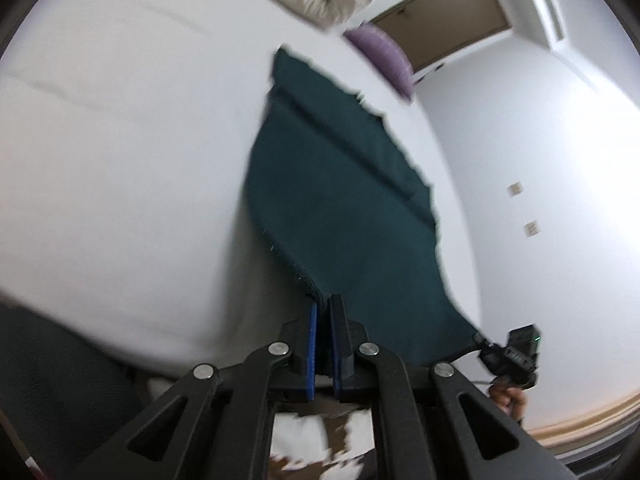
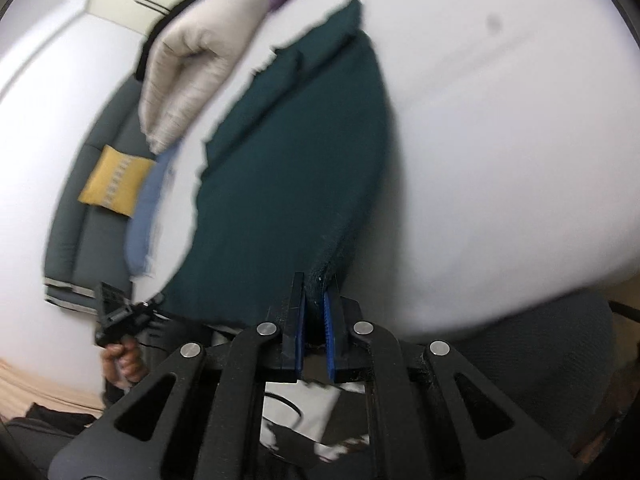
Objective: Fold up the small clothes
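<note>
We see a dark teal cloth (image 1: 340,184) held up by two corners, one in each hand-held gripper. In the left wrist view the cloth fans out ahead of the left hand-held gripper (image 1: 323,308), its near corner pinched between the blue-padded fingers (image 1: 312,344); the jaws are nearly together with only the cloth's thickness between them. The far end of the cloth reaches down toward the white bed surface (image 1: 120,140); we cannot tell whether it touches. At the lower right of that view the right hand-held gripper (image 1: 482,338) clamps the neighbouring corner, and the bottom edge of the cloth runs taut between the two.

In the right wrist view the same cloth (image 2: 296,160) spreads forward and to the left of the right hand-held gripper (image 2: 316,292). Its rolled corner sits between the pads (image 2: 329,332); the jaws are closed onto the fabric, with a narrow gap filled by it. The left hand-held gripper (image 2: 150,304) shows at the lower left, holding the other corner, with the person's hand (image 2: 122,360) below it.

Both views are motion-blurred. Beyond the cloth lie a beige padded garment (image 2: 188,76), a purple item (image 1: 384,56), a blue cloth (image 2: 144,216), and a grey sofa (image 2: 76,240) with a yellow cushion (image 2: 114,182).
</note>
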